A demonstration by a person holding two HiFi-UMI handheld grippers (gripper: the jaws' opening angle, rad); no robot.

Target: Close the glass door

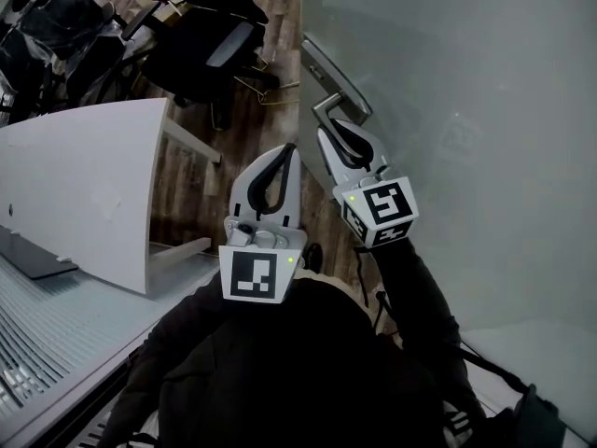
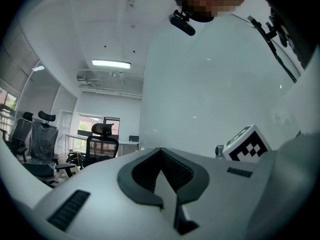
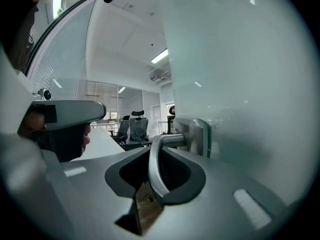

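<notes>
The frosted glass door [image 1: 466, 82] fills the right side of the head view. Its metal lever handle [image 1: 328, 106] sticks out from a plate [image 1: 322, 63] near the door's edge. My right gripper [image 1: 347, 138] is shut on that handle; in the right gripper view the lever [image 3: 156, 169] runs down between the dark pads [image 3: 192, 176]. The left gripper [image 1: 287, 152] hangs just left of it, shut with nothing in it, its tips [image 2: 161, 151] pointing into the room beside the door [image 2: 200, 99].
A white desk [image 1: 84, 185] stands to the left over a wooden floor [image 1: 196, 175]. Black office chairs [image 1: 210, 45] are grouped beyond it. The person's dark sleeves [image 1: 308, 371] fill the bottom of the head view.
</notes>
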